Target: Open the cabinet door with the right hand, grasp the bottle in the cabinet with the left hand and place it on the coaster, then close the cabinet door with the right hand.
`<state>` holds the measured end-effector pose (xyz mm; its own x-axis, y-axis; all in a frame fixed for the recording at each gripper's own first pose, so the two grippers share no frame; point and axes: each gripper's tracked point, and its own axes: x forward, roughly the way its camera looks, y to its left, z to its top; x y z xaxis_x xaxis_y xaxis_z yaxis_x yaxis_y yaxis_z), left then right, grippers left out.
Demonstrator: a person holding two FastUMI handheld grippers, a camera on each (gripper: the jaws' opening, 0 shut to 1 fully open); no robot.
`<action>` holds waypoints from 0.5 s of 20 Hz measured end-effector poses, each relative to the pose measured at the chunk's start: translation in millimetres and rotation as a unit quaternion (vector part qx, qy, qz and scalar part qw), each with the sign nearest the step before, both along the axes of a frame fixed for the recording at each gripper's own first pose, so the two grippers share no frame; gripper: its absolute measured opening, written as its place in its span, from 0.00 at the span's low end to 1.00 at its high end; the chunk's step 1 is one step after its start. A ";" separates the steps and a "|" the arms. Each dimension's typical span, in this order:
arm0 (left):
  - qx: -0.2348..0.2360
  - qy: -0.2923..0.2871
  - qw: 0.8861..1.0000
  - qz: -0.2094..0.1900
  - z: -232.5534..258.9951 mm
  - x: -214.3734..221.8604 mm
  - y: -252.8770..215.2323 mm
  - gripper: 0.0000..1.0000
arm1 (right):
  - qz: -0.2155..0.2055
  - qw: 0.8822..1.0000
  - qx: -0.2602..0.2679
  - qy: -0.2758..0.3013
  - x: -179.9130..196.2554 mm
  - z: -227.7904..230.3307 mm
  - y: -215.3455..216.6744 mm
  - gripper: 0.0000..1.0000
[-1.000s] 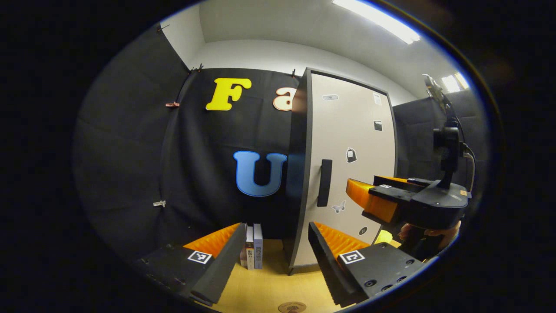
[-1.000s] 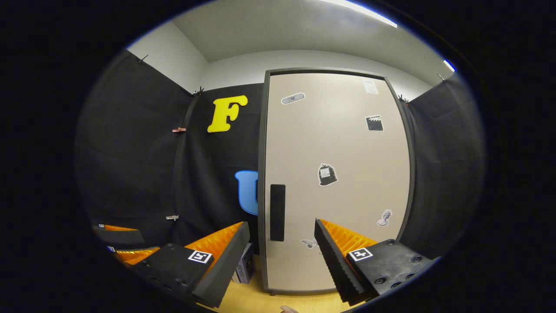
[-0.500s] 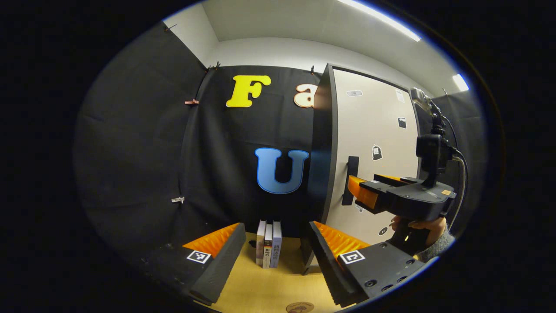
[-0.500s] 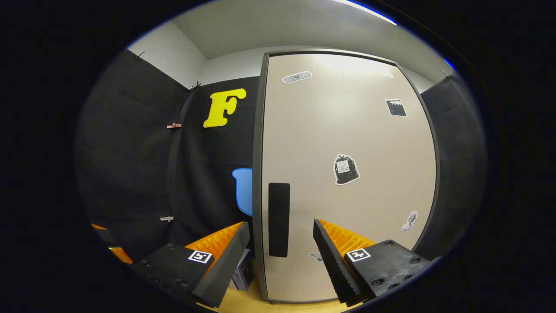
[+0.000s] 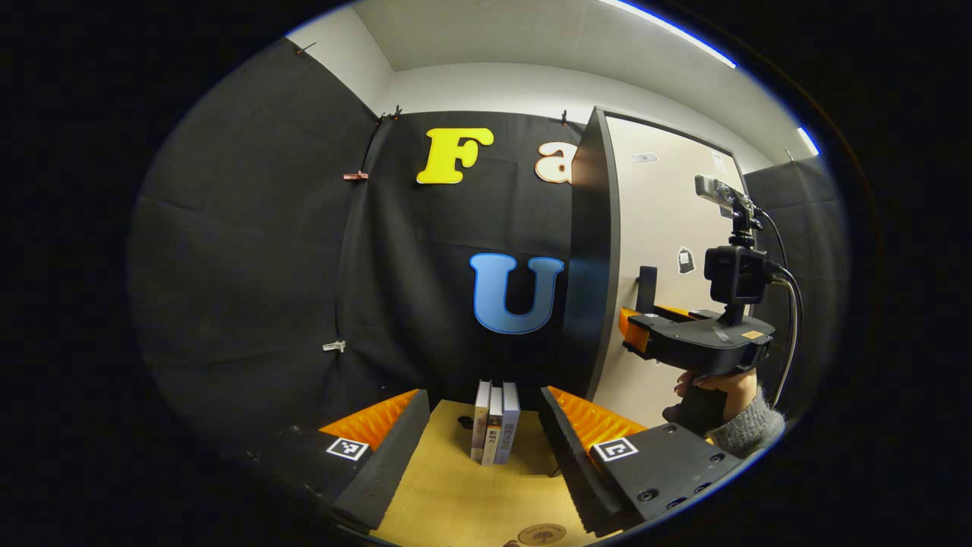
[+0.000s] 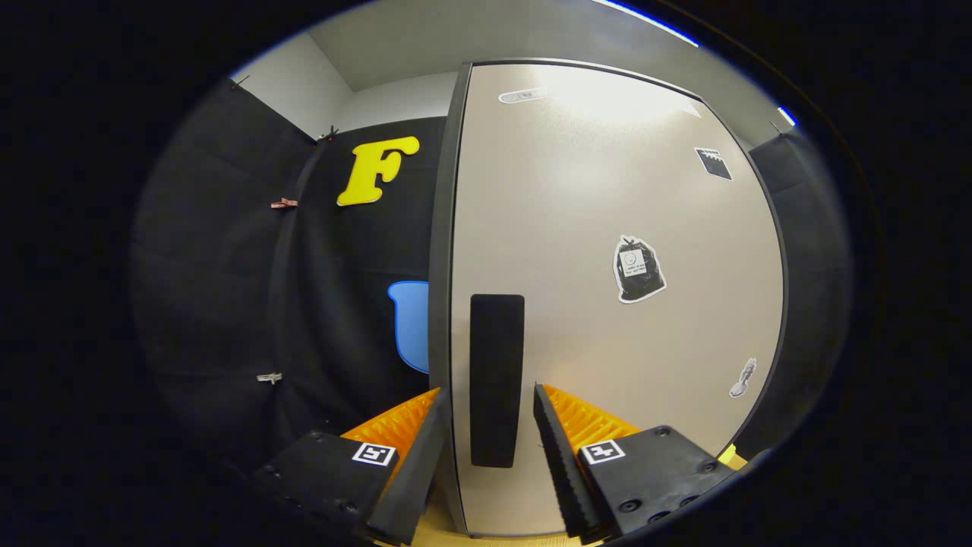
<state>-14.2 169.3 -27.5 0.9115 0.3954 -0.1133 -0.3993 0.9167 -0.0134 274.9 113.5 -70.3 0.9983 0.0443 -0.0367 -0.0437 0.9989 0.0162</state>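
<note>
The right gripper [image 6: 486,425] has its fingers open around the door handle [image 6: 496,380]. Contact seems not made. The left gripper [image 5: 482,441] is open above the table [image 5: 463,501].

In the left gripper view, three books [image 5: 495,422] stand on the tabletop [image 5: 456,494] just left of the cabinet [image 5: 600,258], before the booth wall. A coaster [image 5: 541,534] lies nearer. The handle [image 6: 496,378] sits at the cabinet door's [image 6: 607,304] left edge.
</note>
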 end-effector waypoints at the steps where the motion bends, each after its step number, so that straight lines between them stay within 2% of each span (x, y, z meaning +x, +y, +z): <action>1: 0.001 0.001 1.000 0.004 0.2 -2.5 3.4 0.92 | -0.008 1.000 -0.002 -0.002 3.1 -0.7 -0.9 0.70; 4: 0.002 0.005 1.000 0.015 -2.5 -9.4 12.4 0.92 | -0.020 1.000 0.005 -0.001 7.1 -3.4 -0.4 0.51; 5: 0.000 0.006 1.000 0.017 -3.3 -10.3 14.5 0.92 | -0.025 1.000 0.011 0.004 5.3 -4.8 -2.9 0.51; 6: -0.001 0.007 1.000 0.019 -4.5 -12.0 16.0 0.92 | -0.029 0.999 0.017 0.000 15.4 -4.1 -4.6 0.35; 8: -0.004 0.009 1.000 0.022 -6.2 -14.9 19.0 0.92 | -0.033 0.999 0.010 -0.002 6.9 -3.0 -3.0 0.28; 9: -0.005 0.010 1.000 0.023 -6.6 -16.3 19.9 0.92 | -0.033 0.999 0.005 0.000 9.0 -4.2 -2.8 0.29; 10: -0.006 0.011 1.000 0.023 -7.7 -18.0 20.5 0.92 | -0.033 0.999 -0.002 -0.002 7.8 -2.2 -3.9 0.21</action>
